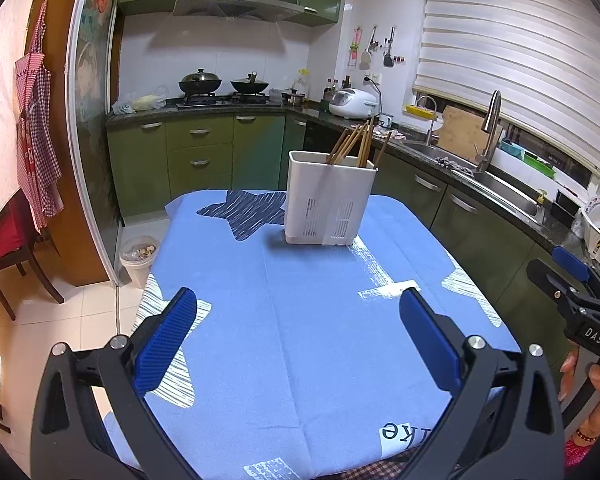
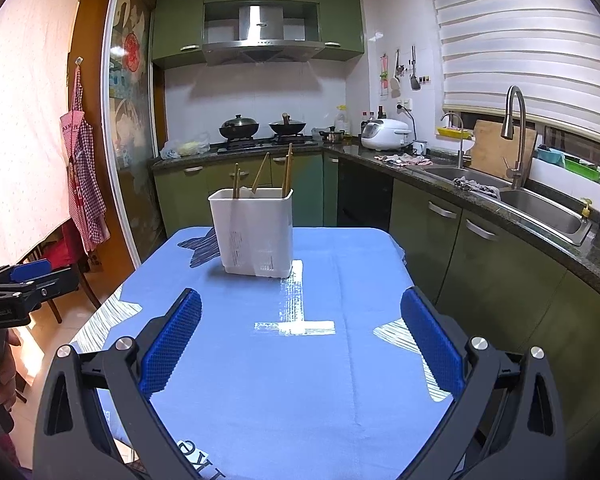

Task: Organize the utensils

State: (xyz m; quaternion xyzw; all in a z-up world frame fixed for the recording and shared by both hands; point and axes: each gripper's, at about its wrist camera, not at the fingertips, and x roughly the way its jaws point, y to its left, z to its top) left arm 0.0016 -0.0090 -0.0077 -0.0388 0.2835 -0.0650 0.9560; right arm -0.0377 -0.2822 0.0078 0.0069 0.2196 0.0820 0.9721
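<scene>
A white slotted utensil holder (image 1: 327,199) (image 2: 254,232) stands upright at the far end of the blue tablecloth (image 1: 300,320) (image 2: 292,360). Several wooden chopsticks (image 1: 356,142) (image 2: 287,172) stick out of its top. My left gripper (image 1: 298,312) hovers open over the near part of the cloth, well short of the holder, nothing between its blue pads. My right gripper (image 2: 300,312) is open too and holds nothing. The right gripper's body (image 1: 576,300) shows at the right edge of the left wrist view; the left gripper's body (image 2: 16,288) shows at the left edge of the right wrist view.
Green cabinets and a dark counter (image 2: 480,196) with a steel sink (image 2: 548,212) run along the right. A stove with two woks (image 1: 224,86) is at the back. A bin (image 1: 139,254) and a wooden chair (image 1: 8,248) stand left of the table.
</scene>
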